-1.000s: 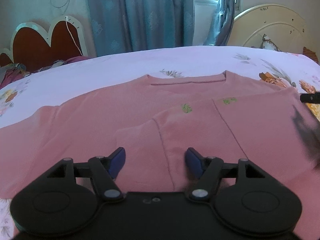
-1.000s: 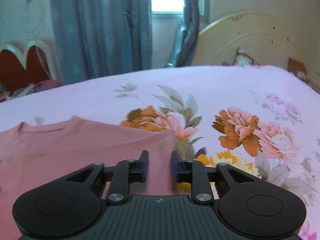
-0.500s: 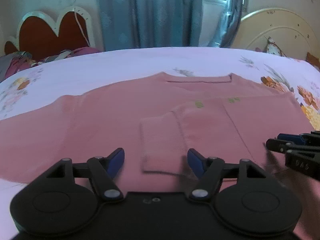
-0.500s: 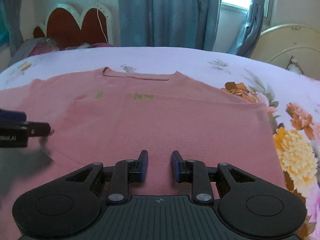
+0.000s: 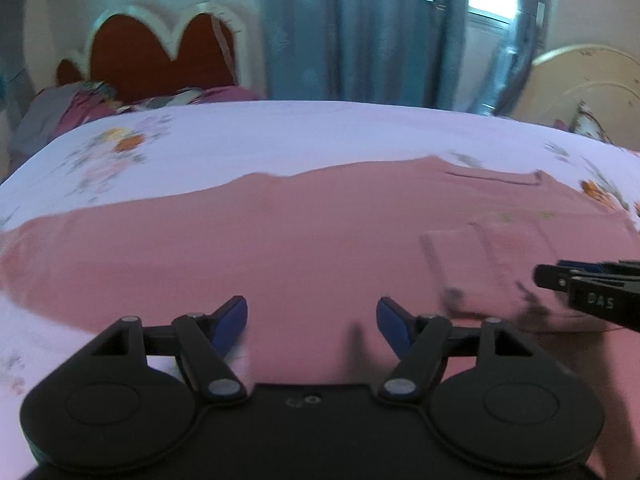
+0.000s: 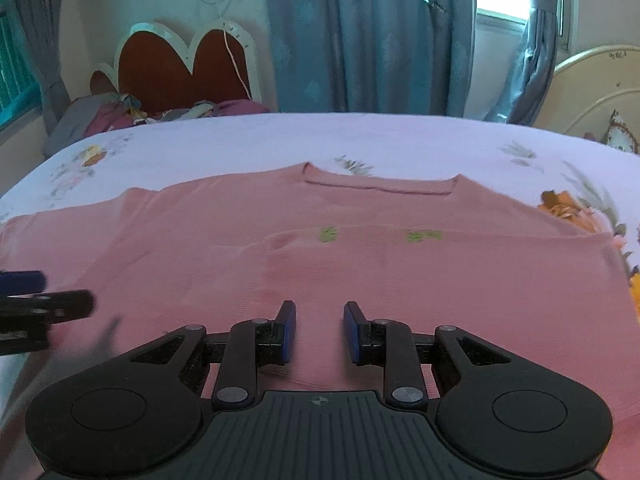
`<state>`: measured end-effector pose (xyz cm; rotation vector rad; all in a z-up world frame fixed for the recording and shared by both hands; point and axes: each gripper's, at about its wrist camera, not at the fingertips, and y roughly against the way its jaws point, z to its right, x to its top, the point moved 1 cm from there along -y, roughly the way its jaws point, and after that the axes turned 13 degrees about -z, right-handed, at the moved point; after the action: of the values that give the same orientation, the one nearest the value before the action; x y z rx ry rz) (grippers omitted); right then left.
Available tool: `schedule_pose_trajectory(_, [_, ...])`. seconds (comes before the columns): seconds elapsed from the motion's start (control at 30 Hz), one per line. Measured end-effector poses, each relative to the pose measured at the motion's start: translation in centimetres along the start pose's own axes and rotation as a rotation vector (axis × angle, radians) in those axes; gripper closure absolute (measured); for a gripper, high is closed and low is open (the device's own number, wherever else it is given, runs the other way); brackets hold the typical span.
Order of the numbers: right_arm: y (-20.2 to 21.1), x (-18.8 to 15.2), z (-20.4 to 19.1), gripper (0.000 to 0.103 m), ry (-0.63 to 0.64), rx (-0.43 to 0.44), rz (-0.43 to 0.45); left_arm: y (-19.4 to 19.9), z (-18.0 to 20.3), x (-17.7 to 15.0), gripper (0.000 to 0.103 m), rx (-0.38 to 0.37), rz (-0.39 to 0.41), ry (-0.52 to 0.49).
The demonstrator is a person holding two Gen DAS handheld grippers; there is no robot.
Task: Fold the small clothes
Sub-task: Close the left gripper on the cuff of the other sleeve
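A pink long-sleeved top (image 5: 280, 240) lies flat on the bed, neckline away from me. Its right sleeve (image 5: 472, 264) is folded in over the body; the left sleeve stretches out to the left. My left gripper (image 5: 312, 320) is open and empty, low over the top's left hem area. My right gripper (image 6: 320, 330) is open a little and empty, just above the top's (image 6: 360, 264) lower middle. Each gripper shows at the edge of the other's view: the right one in the left wrist view (image 5: 592, 292), the left one in the right wrist view (image 6: 40, 308).
The bed carries a pale lilac floral sheet (image 6: 400, 140). A red heart-shaped headboard (image 6: 180, 68) and a heap of clothes (image 6: 120, 112) sit at the far left. Blue curtains (image 6: 360, 32) hang behind. A cream headboard (image 6: 600, 88) stands at the right.
My left gripper has swung left, toward the outstretched left sleeve side. My right gripper has shifted slightly left over the top's body and opened a bit wider. The folded sleeve lies still.
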<state>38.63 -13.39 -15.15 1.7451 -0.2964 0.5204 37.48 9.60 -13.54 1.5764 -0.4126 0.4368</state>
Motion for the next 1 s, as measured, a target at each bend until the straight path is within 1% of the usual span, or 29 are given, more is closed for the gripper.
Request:
schedule_pose_trajectory(0.13, [-1.3, 0.0, -0.9, 0.077, -0.007, -0.012, -0.028, 0.0, -4.8, -0.7, 0.033, 0.03, -0.019, 0.089])
schedule_pose_trajectory(0.2, [-2.1, -0.2, -1.4, 0.077, 0.025, -0.043, -0.044, 0.0, -7.3, -1.2, 0.033, 0.053, -0.024, 0.133])
schedule_pose_trajectory(0.3, [-2.3, -0.3, -1.9, 0.077, 0.041, -0.071, -0.038, 0.2, -11.1, -1.9, 0.033, 0.094, -0.03, 0.203])
schedule_pose_trajectory(0.33, [-2.0, -0.2, -2.0, 0.077, 0.034, -0.073, -0.035, 0.3, -12.5, -2.2, 0.033, 0.103, -0.033, 0.234])
schedule_pose_trajectory(0.4, [-1.2, -0.2, -2.3, 0.077, 0.011, -0.046, 0.004, 0.2, -15.2, -2.6, 0.033, 0.122, -0.043, 0.308])
schedule_pose_trajectory(0.43, [-1.2, -0.2, -2.7, 0.077, 0.016, -0.039, 0.005, 0.1, -16.7, -2.8, 0.033, 0.132, -0.048, 0.348])
schedule_pose_trajectory(0.5, [-2.3, -0.4, -3.2, 0.077, 0.031, -0.033, -0.043, -0.2, -19.1, -2.9, 0.032, 0.146, -0.058, 0.411])
schedule_pose_trajectory(0.6, [-2.5, -0.6, -3.5, 0.077, 0.031, -0.05, -0.034, -0.8, -22.4, -2.8, 0.032, 0.15, -0.057, 0.498])
schedule_pose_trajectory(0.73, [-2.6, -0.6, -3.3, 0.077, 0.015, -0.045, -0.033, -2.4, -26.2, -1.4, 0.032, 0.092, -0.035, 0.617])
schedule_pose_trajectory(0.83, [-2.6, -0.6, -3.7, 0.077, 0.016, -0.057, -0.03, -3.6, -28.3, -0.5, 0.032, 0.06, -0.007, 0.661])
schedule_pose_trajectory(0.9, [-2.7, -0.7, -3.9, 0.077, 0.014, -0.063, -0.026, -4.2, -29.1, 0.1, 0.032, 0.055, 0.017, 0.675])
schedule_pose_trajectory(0.93, [-2.7, -0.8, -4.0, 0.077, 0.014, -0.065, -0.024, -4.5, -29.5, 0.4, 0.034, 0.052, 0.03, 0.677])
schedule_pose_trajectory(1.0, [-2.6, -0.9, -4.0, 0.077, 0.015, -0.065, -0.02, -5.2, -30.1, 0.8, 0.051, 0.059, 0.061, 0.686])
